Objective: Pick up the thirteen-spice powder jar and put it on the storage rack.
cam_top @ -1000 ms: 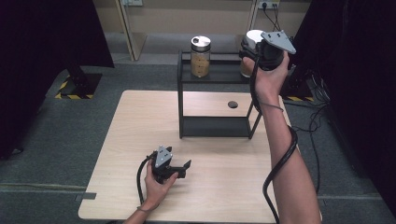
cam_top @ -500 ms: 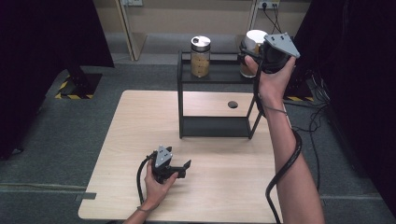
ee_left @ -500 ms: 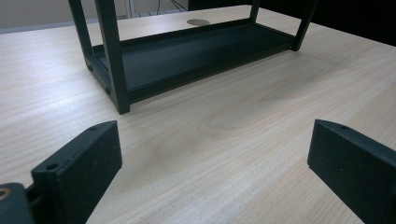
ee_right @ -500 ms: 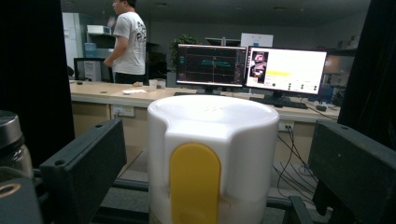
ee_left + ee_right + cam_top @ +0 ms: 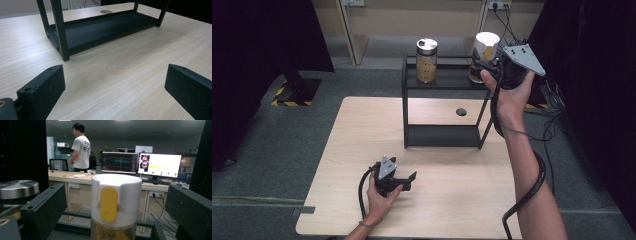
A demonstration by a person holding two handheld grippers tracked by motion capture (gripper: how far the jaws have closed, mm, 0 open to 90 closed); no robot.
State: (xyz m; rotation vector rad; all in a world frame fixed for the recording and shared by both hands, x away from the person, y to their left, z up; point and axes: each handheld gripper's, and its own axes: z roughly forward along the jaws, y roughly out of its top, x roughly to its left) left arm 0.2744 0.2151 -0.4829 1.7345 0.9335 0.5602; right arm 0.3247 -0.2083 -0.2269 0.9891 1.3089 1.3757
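Observation:
A jar with a white cap and yellow tab [image 5: 486, 50] [image 5: 116, 202] stands at the right end of the black rack's [image 5: 442, 135] [image 5: 100, 27] top shelf. My right gripper [image 5: 492, 65] [image 5: 115, 195] is level with it; its jaws have just been opening and now stand wide on either side of the cap, clear of it. A second jar with a steel lid [image 5: 426, 62] [image 5: 18, 188] stands further left on the same shelf. My left gripper [image 5: 409, 180] [image 5: 112, 77] rests open on the wooden table [image 5: 362, 130], pointing at the rack, with nothing between its jaws.
The table has a round hole [image 5: 461, 111] [image 5: 106, 11] behind the rack. Black curtains hang on both sides. In the right gripper view a person [image 5: 81, 147] stands at a far desk with monitors [image 5: 160, 165]. The right gripper's cable [image 5: 532, 190] loops beside the forearm.
The right gripper has opened and drawn back a little to the right and down from the white-capped jar, which stays on the shelf. The left gripper has not moved.

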